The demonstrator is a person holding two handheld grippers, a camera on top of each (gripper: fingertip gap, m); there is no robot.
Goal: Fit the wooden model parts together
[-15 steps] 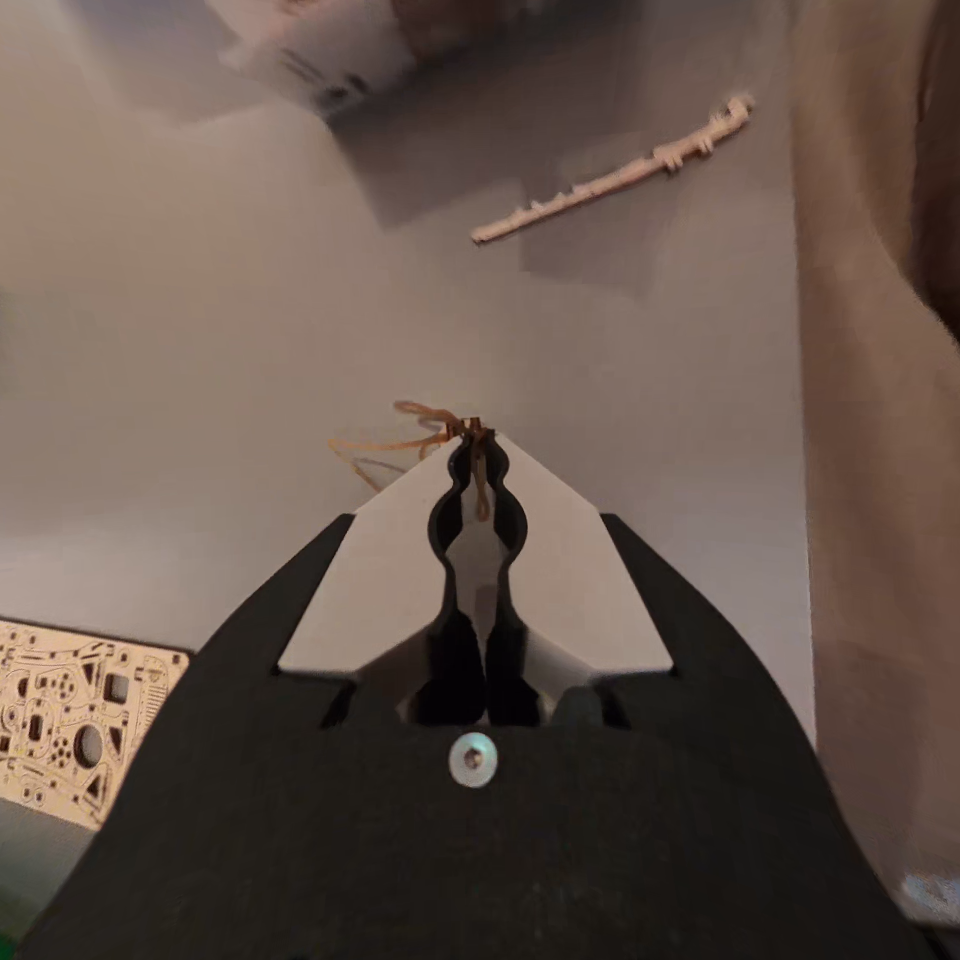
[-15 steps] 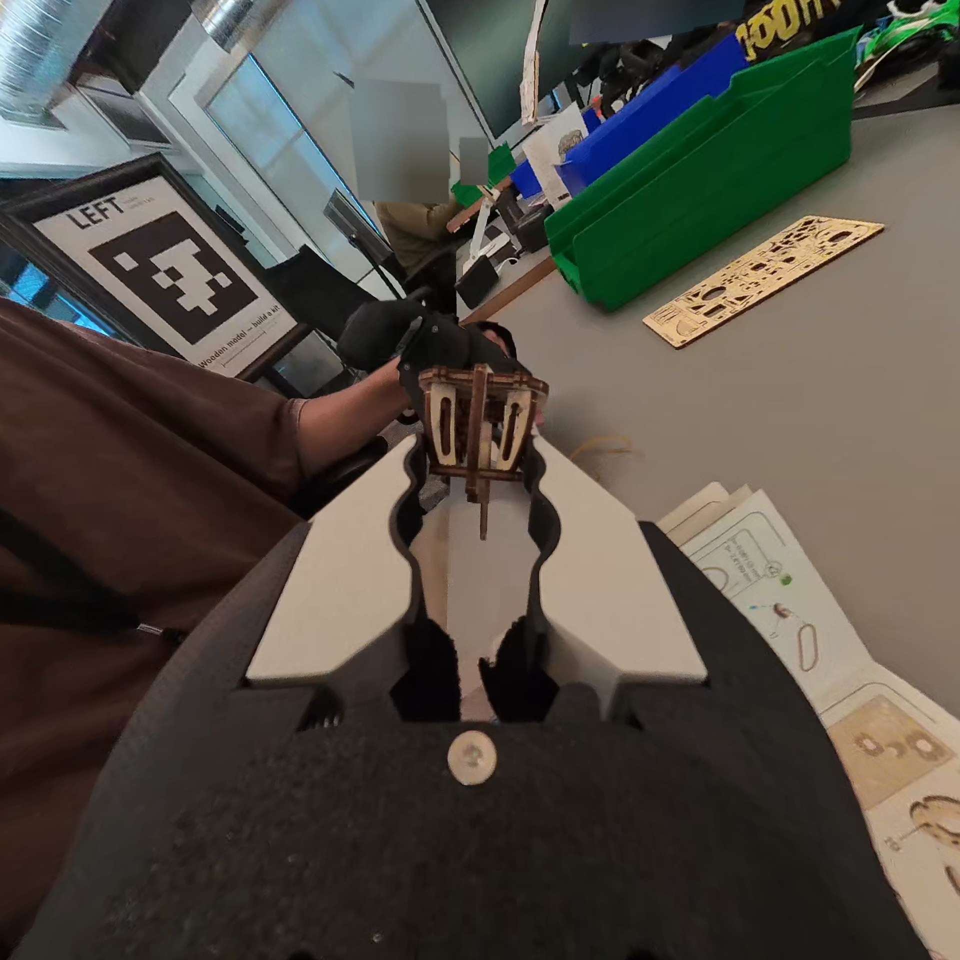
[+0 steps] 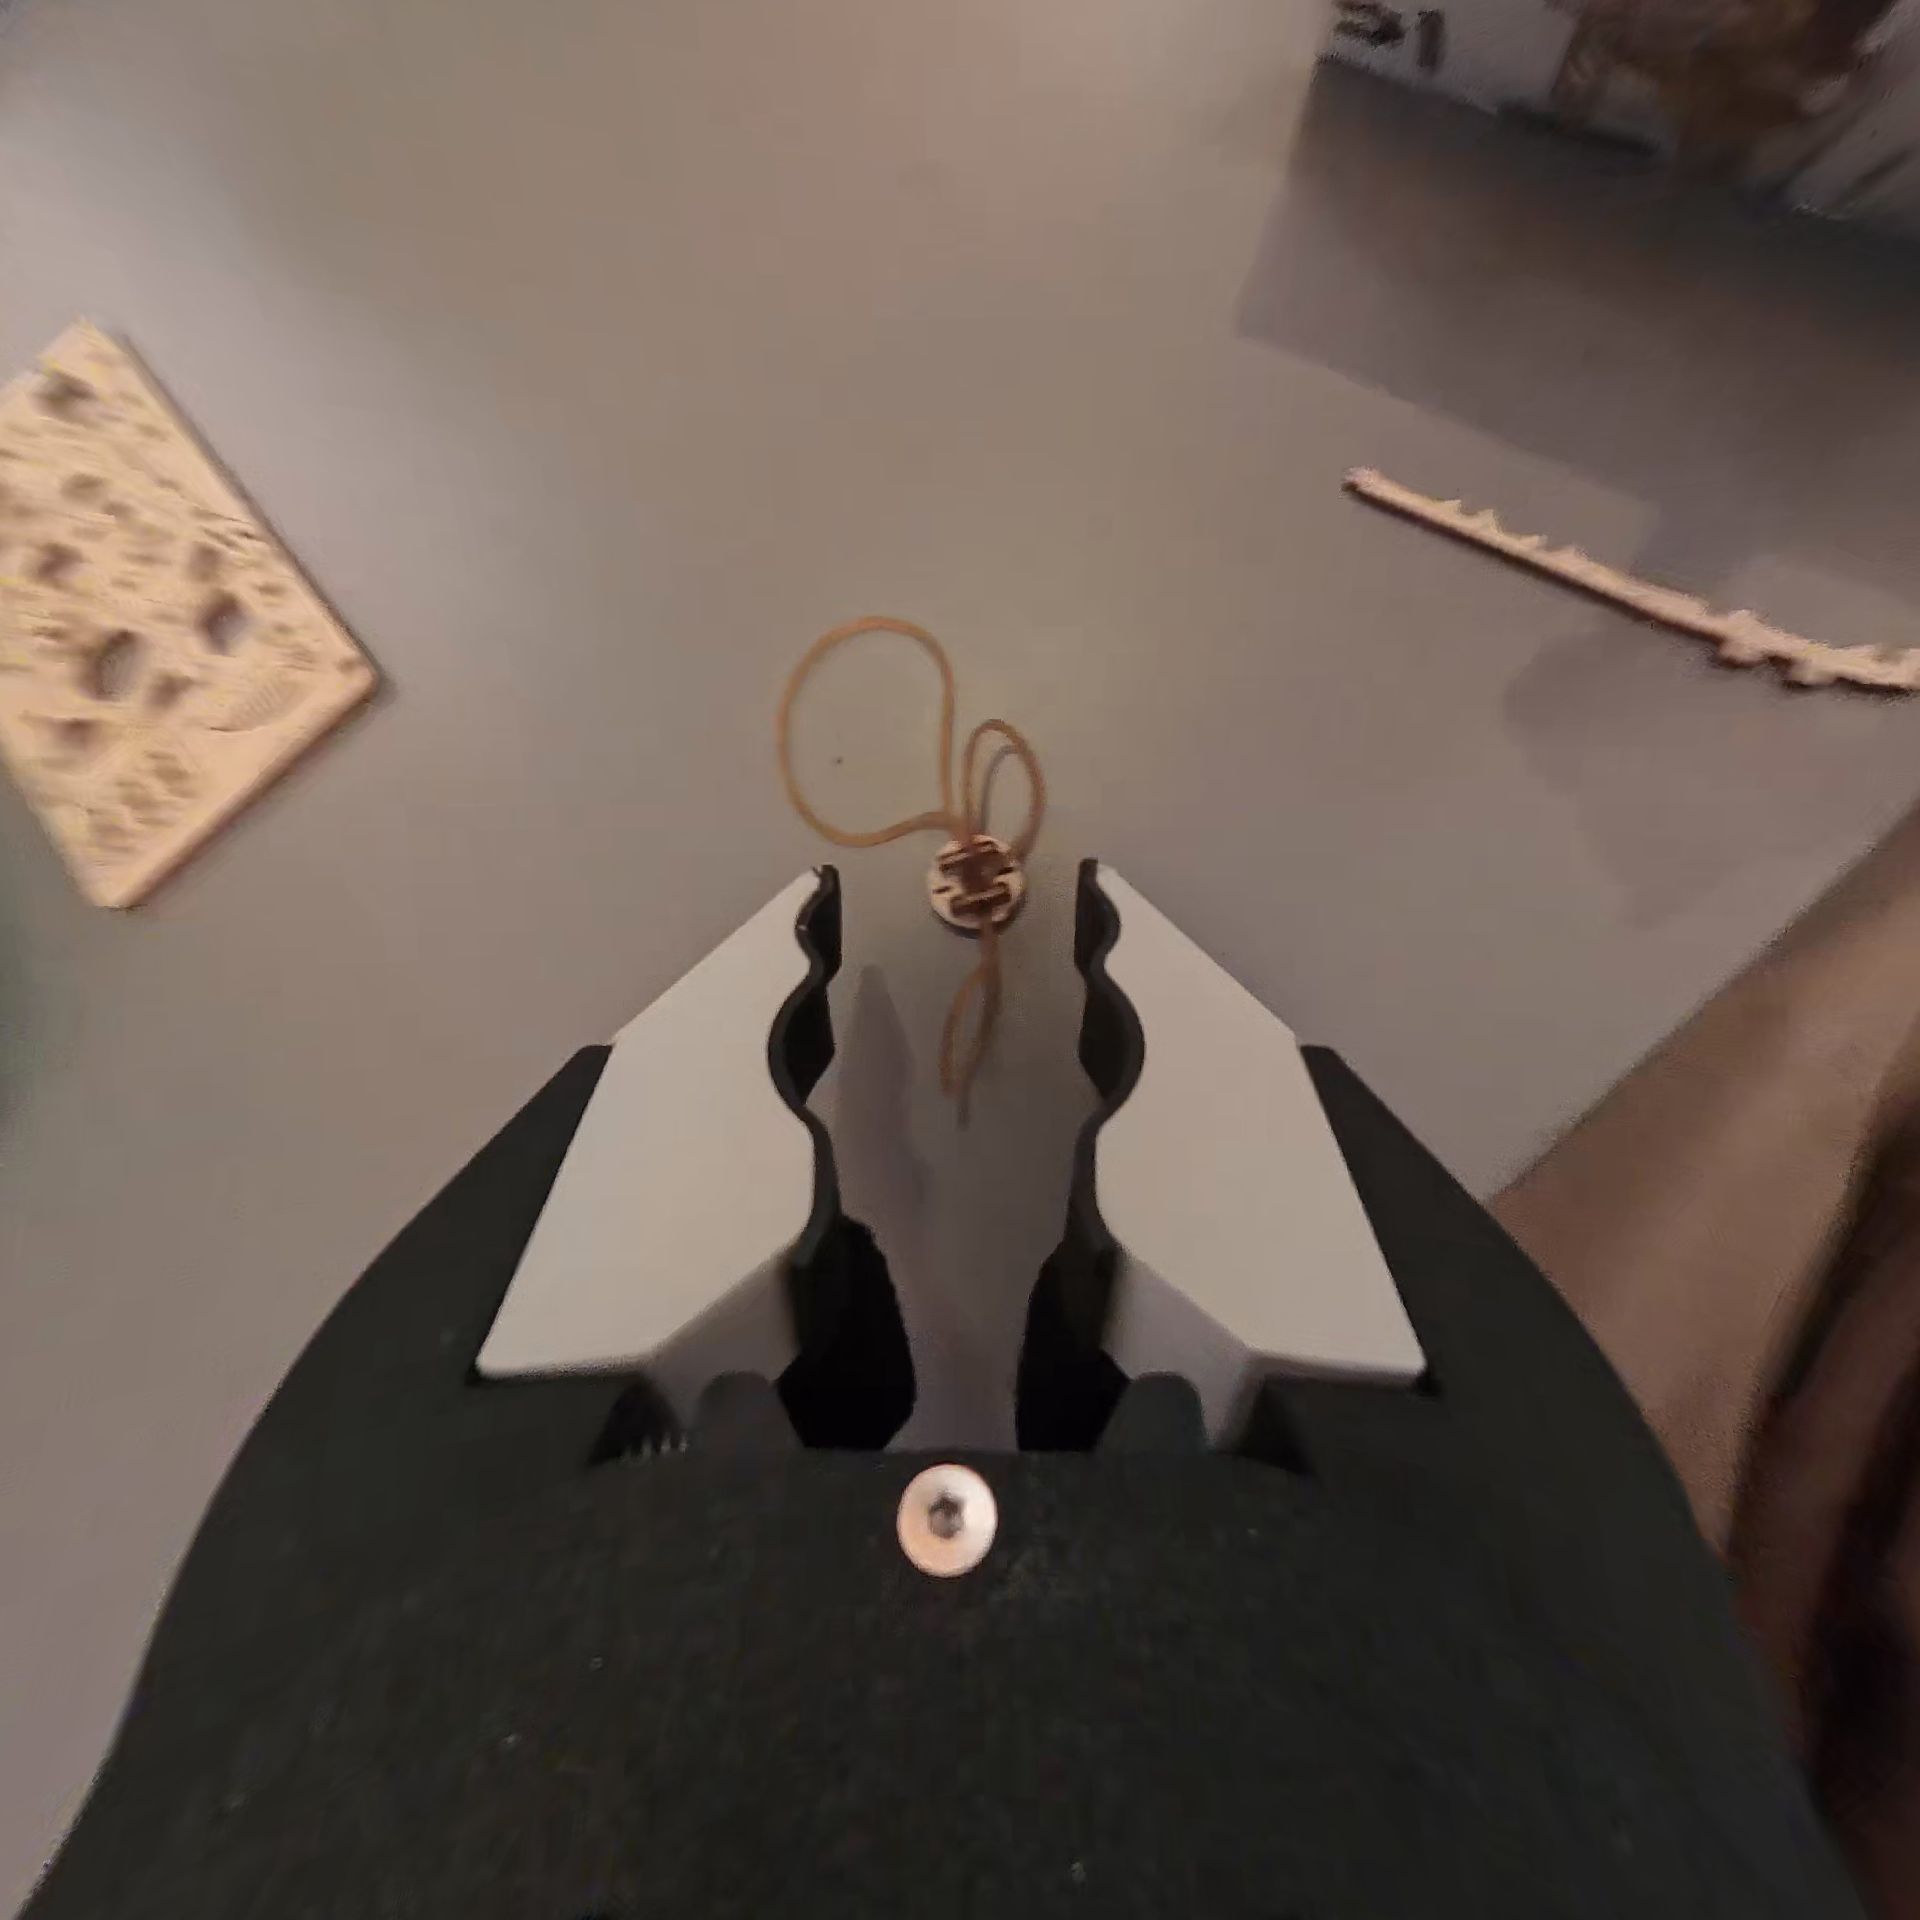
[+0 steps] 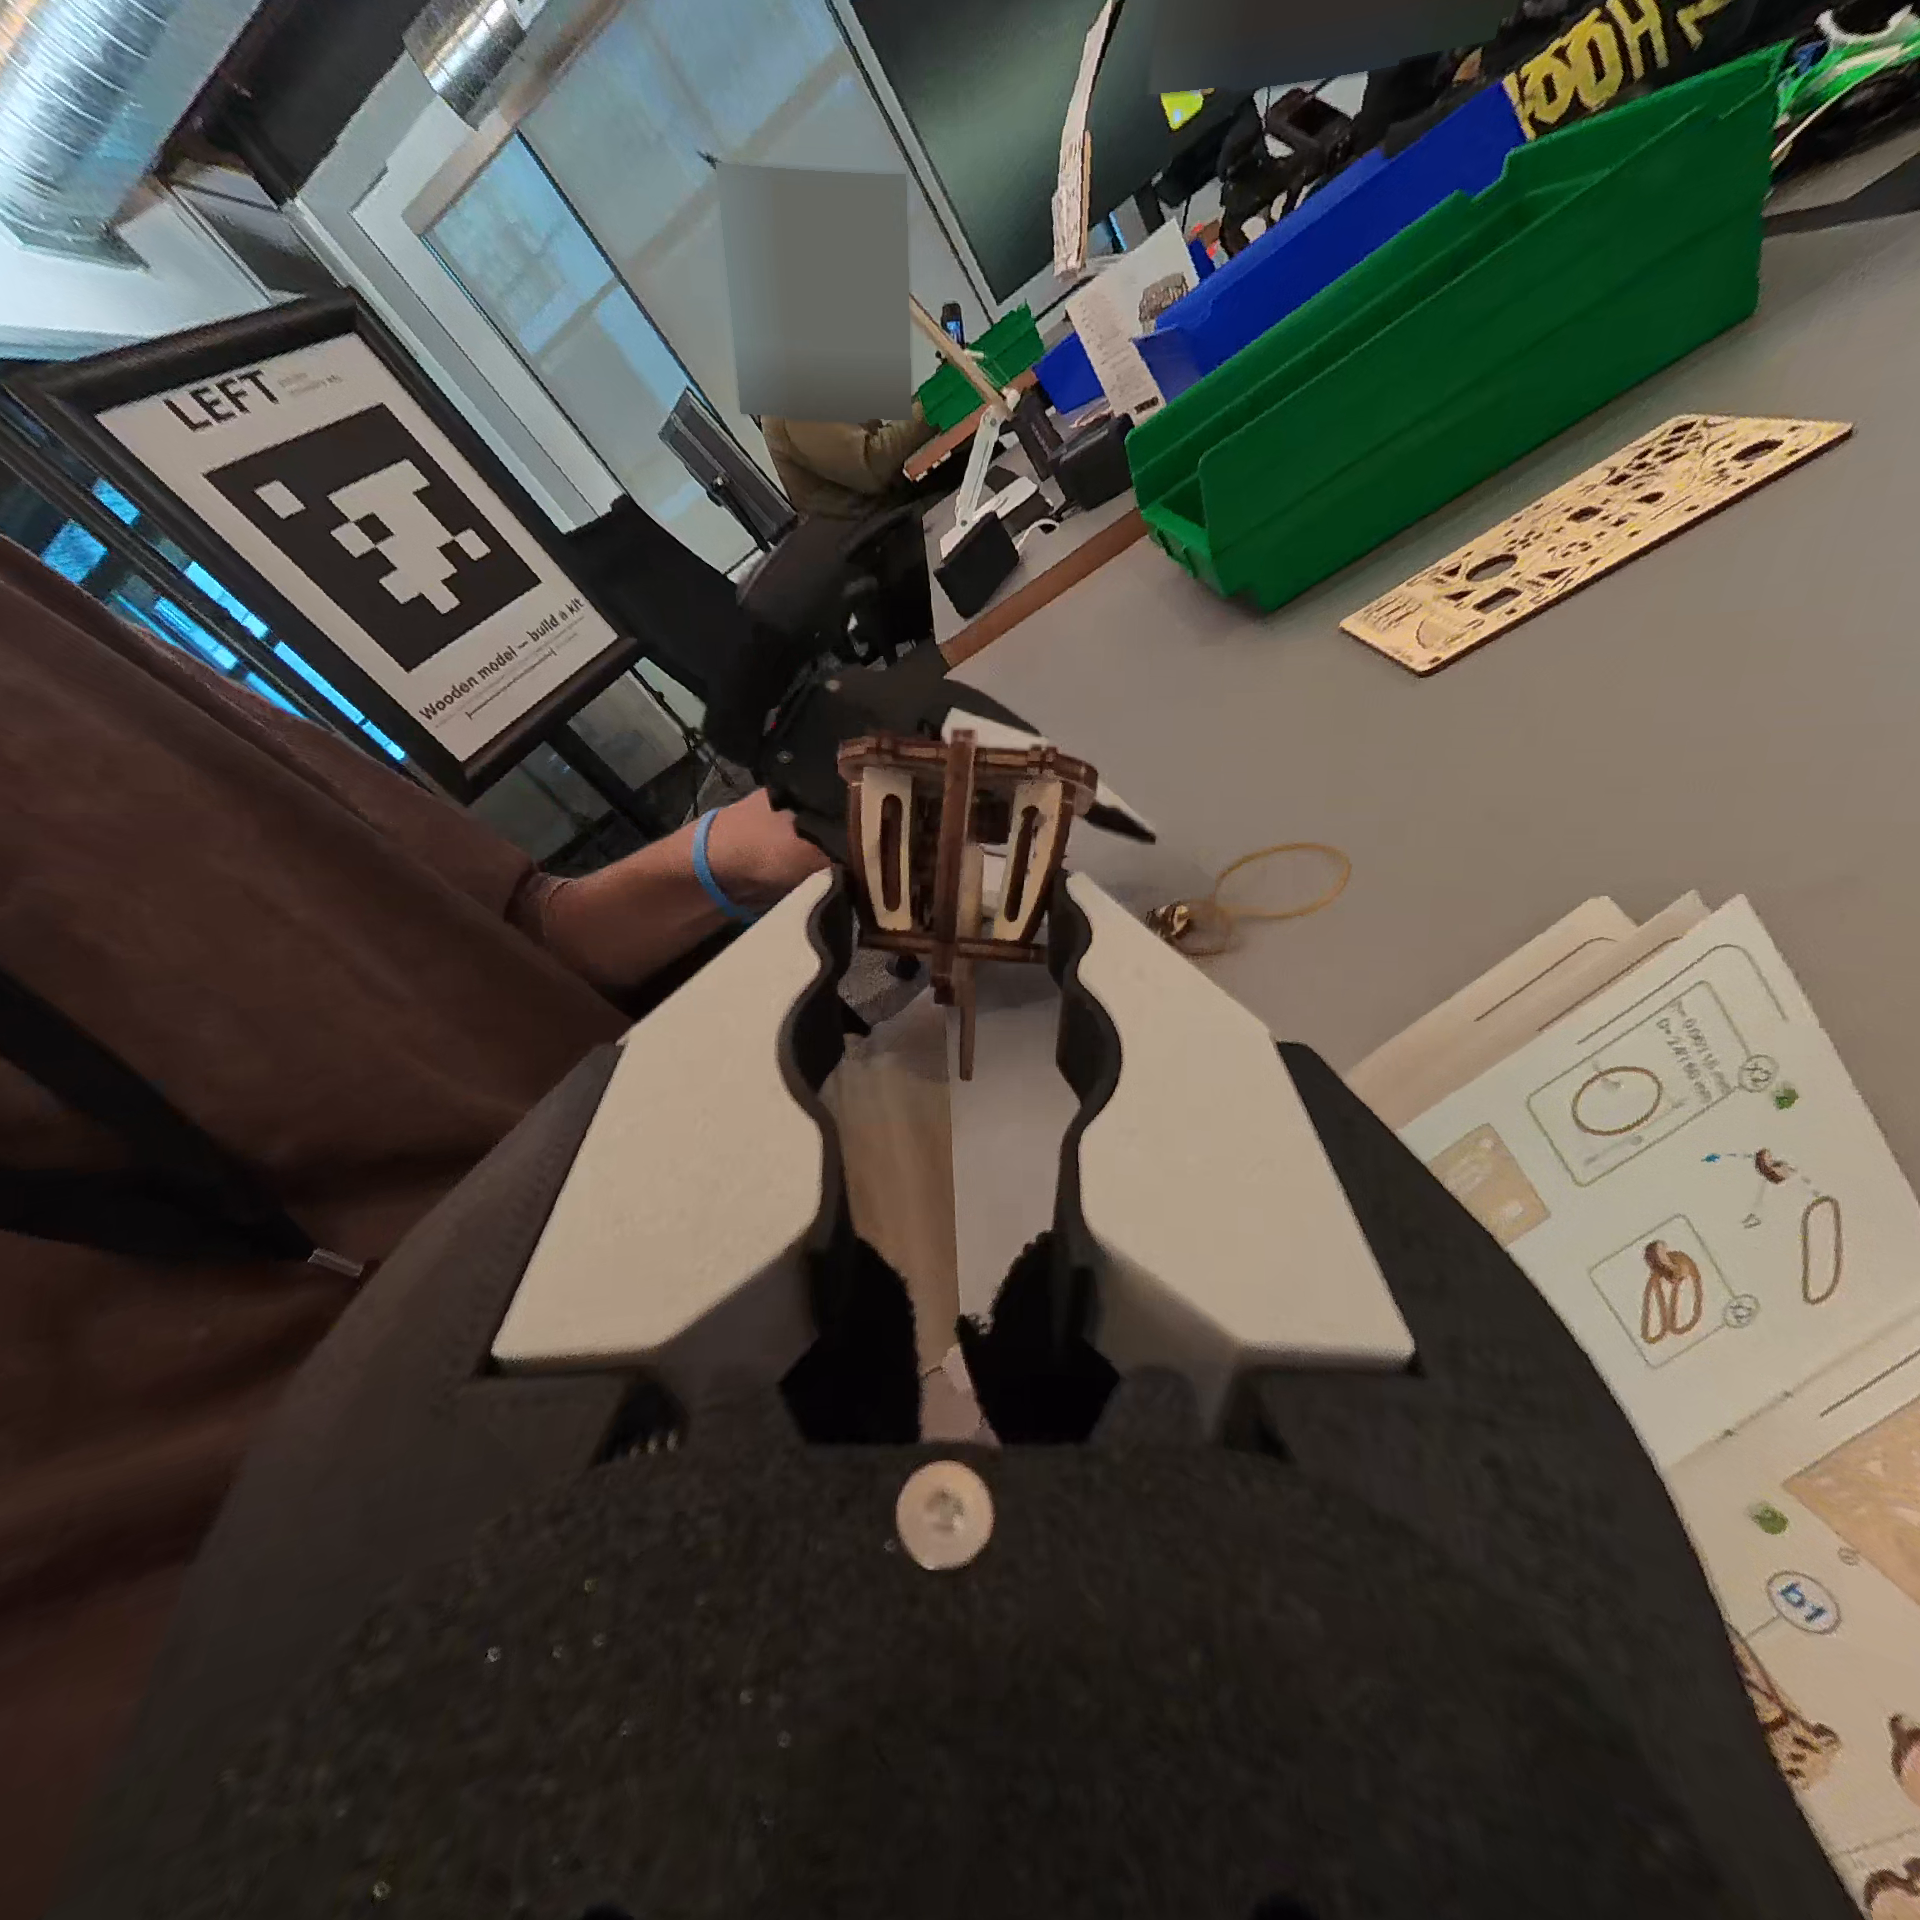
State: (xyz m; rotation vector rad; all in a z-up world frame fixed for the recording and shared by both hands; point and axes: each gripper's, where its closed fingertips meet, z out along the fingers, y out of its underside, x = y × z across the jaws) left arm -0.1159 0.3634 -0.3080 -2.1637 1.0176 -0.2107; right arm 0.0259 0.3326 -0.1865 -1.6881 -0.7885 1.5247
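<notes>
So the half-built wooden model [image 4: 961,852] is a little brown frame with two pale slotted uprights and a thin stick poking down out of the middle, sitting upright between the right tool's tips. A small round wooden disc [image 3: 974,880] with notched cutouts lies flat on the grey table [image 3: 623,312], with a tan rubber band [image 3: 868,727] threaded through it, loops sprawled out loose on both sides. Off to the side there's a long toothed wooden strip [image 3: 1621,587] lying flat, and a laser-cut parts sheet [image 3: 135,623] with lots of pieces already punched out.
</notes>
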